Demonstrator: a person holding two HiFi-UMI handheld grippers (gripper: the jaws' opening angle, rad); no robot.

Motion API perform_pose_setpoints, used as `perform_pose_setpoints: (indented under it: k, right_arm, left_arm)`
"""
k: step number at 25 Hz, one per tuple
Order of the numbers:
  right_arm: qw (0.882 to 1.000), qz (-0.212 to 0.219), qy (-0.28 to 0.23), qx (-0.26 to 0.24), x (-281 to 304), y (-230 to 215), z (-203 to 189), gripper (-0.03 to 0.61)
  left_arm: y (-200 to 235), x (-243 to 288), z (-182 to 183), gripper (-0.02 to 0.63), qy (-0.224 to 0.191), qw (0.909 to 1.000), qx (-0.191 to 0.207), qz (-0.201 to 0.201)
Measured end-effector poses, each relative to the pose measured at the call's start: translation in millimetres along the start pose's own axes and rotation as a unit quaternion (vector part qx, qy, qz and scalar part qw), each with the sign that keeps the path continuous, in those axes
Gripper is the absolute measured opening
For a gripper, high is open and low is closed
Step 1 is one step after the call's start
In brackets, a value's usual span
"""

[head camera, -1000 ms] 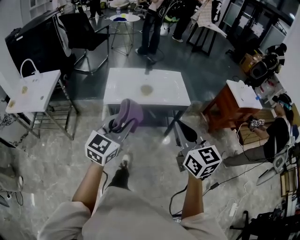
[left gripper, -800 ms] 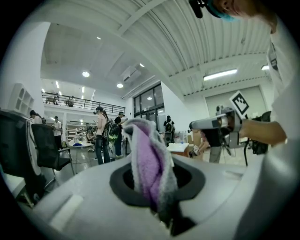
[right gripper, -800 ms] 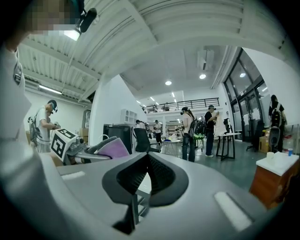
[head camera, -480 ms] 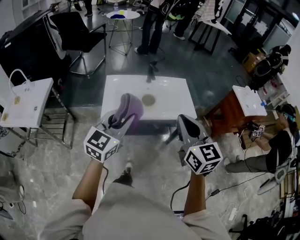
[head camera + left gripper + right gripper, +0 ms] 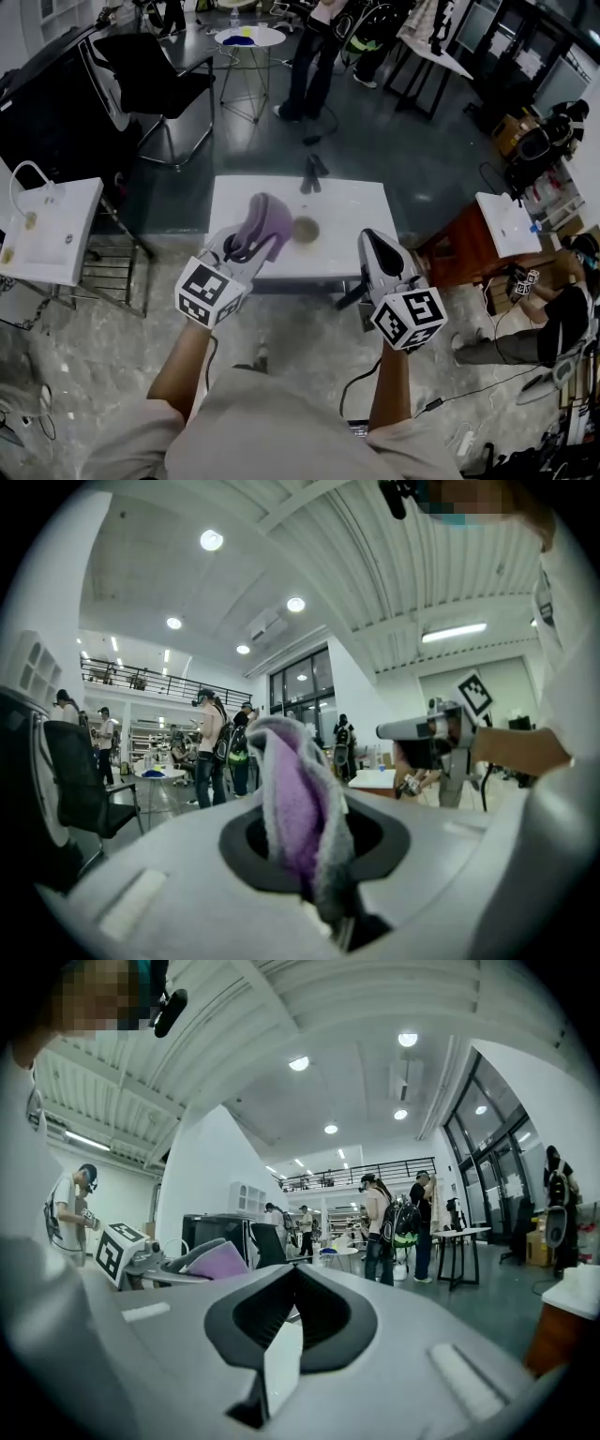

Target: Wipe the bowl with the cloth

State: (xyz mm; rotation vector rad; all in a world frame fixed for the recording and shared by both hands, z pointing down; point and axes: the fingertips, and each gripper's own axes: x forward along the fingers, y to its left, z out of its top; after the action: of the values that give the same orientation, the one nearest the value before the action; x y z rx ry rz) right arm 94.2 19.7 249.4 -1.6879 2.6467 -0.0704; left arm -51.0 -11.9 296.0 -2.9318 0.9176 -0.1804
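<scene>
A small dull-coloured bowl (image 5: 305,228) sits on the white table (image 5: 352,208) ahead of me. My left gripper (image 5: 247,246) is shut on a purple and grey cloth (image 5: 265,222), which stands up out of the jaws over the table's near left part, just left of the bowl. In the left gripper view the cloth (image 5: 296,803) is bunched between the closed jaws. My right gripper (image 5: 371,240) is shut and holds nothing, hovering at the table's near edge to the right of the bowl. In the right gripper view the jaws (image 5: 274,1358) meet, and the cloth (image 5: 221,1262) shows at left.
A dark object (image 5: 311,172) lies at the table's far edge. A black chair (image 5: 141,70) and a round table (image 5: 246,36) stand beyond. A white side table (image 5: 47,234) is at left, a brown one (image 5: 469,239) at right. People stand at the back (image 5: 309,56).
The table and bowl have come closer in the head view as I walk up. Both grippers now reach over its near edge. The cloth stays held in the left one.
</scene>
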Motion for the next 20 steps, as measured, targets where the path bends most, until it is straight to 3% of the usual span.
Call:
perform_pose_setpoints:
  k: [5,8,13,20]
  right_arm:
    - [0.999,0.037,0.021,0.020,46.6,2.2,-3.6,0.005]
    - [0.999,0.031,0.031,0.001,65.7,-2.1,-9.9,0.005]
    - [0.998,0.029,0.048,0.028,82.7,-13.0,-25.9,0.006]
    - [0.997,0.021,0.071,0.017,106.9,-33.8,-50.4,0.007]
  left_arm:
    - [42.2,18.6,-3.0,0.071,0.000,1.0000,-0.005,-0.001]
    - [57.6,27.3,-6.1,0.071,0.000,1.0000,-0.004,-0.007]
    - [72.3,40.1,-16.7,0.071,0.006,0.9999,-0.010,-0.012]
    - [84.5,60.3,-39.4,0.071,0.024,0.9993,-0.023,-0.016]
